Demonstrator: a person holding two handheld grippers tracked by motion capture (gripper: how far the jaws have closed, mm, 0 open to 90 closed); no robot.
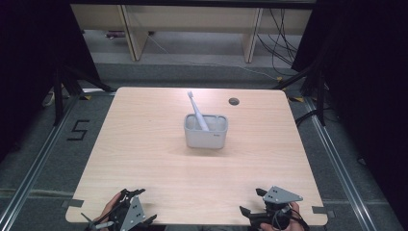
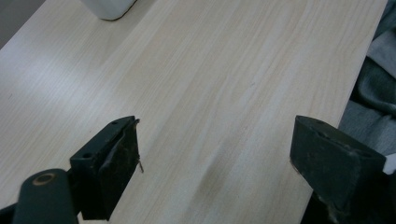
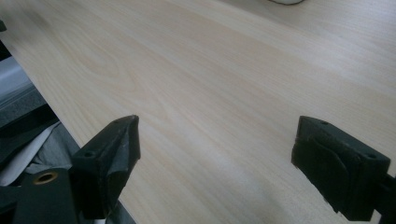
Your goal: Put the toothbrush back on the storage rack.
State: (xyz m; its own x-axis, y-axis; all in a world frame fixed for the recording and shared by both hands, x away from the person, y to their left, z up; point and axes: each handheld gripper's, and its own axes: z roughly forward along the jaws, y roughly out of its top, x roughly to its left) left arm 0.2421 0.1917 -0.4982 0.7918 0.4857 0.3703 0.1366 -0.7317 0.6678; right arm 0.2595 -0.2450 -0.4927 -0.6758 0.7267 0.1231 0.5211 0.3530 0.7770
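Your left gripper (image 1: pixel 126 211) sits at the near left corner of the wooden surface (image 1: pixel 144 159), and your right gripper (image 1: pixel 269 211) at the near right corner, the 2 well apart. In the left gripper view, its fingers (image 2: pixel 109 172) are spread wide with only bare wood between them; the right gripper view shows the same for its fingers (image 3: pixel 109 163). Neither pair pinches anything. The white holder (image 1: pixel 206 131) stands near the middle of the surface, well apart from both grippers (its rounded bottom corner peeks in at the top of the left gripper view). 1 white toothbrush (image 1: pixel 197 111) stands inside it, tilted, head leaning up toward the far left.
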